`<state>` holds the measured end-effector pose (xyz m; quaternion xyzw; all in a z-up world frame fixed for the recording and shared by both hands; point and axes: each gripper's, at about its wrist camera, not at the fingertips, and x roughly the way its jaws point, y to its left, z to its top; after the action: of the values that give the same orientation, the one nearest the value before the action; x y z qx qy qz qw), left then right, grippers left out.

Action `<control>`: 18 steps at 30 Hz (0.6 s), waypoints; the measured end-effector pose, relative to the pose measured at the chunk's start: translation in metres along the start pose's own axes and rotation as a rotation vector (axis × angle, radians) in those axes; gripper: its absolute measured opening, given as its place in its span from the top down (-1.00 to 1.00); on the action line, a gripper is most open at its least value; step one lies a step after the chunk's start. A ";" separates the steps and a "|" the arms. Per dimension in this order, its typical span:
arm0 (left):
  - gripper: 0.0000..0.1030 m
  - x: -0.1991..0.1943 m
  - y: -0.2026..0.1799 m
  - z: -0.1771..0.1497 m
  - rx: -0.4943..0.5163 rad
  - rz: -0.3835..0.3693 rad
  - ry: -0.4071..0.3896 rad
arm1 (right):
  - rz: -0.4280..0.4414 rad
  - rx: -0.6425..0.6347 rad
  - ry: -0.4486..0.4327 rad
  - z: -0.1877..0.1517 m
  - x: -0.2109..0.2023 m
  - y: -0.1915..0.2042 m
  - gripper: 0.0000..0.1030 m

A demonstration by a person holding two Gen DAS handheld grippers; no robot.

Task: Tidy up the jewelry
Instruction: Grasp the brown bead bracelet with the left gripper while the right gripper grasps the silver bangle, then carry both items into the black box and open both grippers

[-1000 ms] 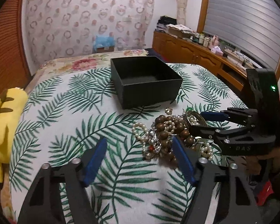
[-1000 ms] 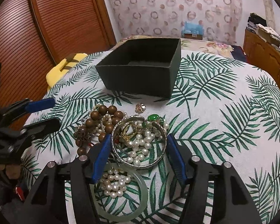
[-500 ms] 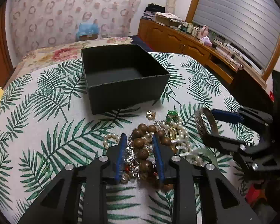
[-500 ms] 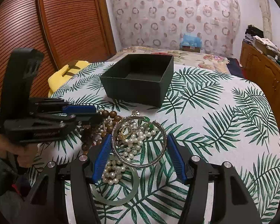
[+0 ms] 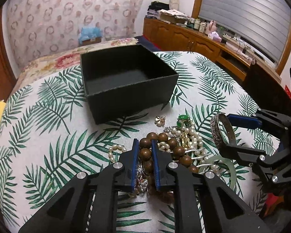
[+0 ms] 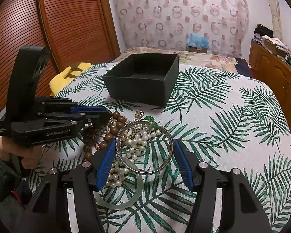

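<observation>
A heap of jewelry lies on the palm-leaf cloth in front of an open black box [image 5: 126,97] [image 6: 141,91]. My left gripper [image 5: 145,151] is shut on the brown wooden bead bracelet [image 5: 144,153] in the heap; it shows at the left of the right wrist view [image 6: 104,116]. My right gripper [image 6: 143,151] is shut on a silver bangle [image 6: 145,171] and holds it tilted above the heap; the bangle also shows in the left wrist view [image 5: 218,131]. White pearls [image 6: 139,141], a pale jade bangle [image 6: 122,205], a green-stone ring [image 5: 182,118] and a gold flower earring [image 5: 159,120] lie around.
A yellow plush toy [image 6: 67,75] lies at the cloth's left edge. A wooden sideboard [image 5: 194,38] with clutter stands at the right. A floral bedcover [image 5: 67,58] lies behind the box. A slatted wooden door [image 6: 48,29] is at the left.
My left gripper moved forward into the heap and closed from wide open onto the wooden beads. My right gripper lifted the silver bangle up off the heap.
</observation>
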<state>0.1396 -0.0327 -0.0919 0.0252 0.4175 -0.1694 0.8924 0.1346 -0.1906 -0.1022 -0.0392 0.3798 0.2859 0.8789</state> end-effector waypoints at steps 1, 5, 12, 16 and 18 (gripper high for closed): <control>0.77 -0.004 0.000 0.001 -0.001 -0.002 -0.010 | -0.002 -0.002 -0.002 0.000 -0.001 0.000 -0.22; 0.77 -0.028 -0.003 0.006 -0.003 -0.015 -0.070 | -0.004 -0.008 -0.014 0.002 -0.006 0.002 -0.22; 0.77 -0.066 -0.014 0.023 0.019 -0.056 -0.163 | -0.005 -0.029 -0.040 0.011 -0.014 0.007 -0.22; 0.77 -0.079 -0.015 0.031 0.024 -0.050 -0.202 | -0.006 -0.041 -0.052 0.019 -0.016 0.009 -0.22; 0.77 -0.084 -0.013 0.035 0.023 -0.042 -0.217 | -0.009 -0.046 -0.057 0.023 -0.016 0.008 -0.22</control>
<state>0.1111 -0.0276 -0.0047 0.0082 0.3171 -0.1944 0.9282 0.1363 -0.1845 -0.0736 -0.0530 0.3478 0.2917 0.8895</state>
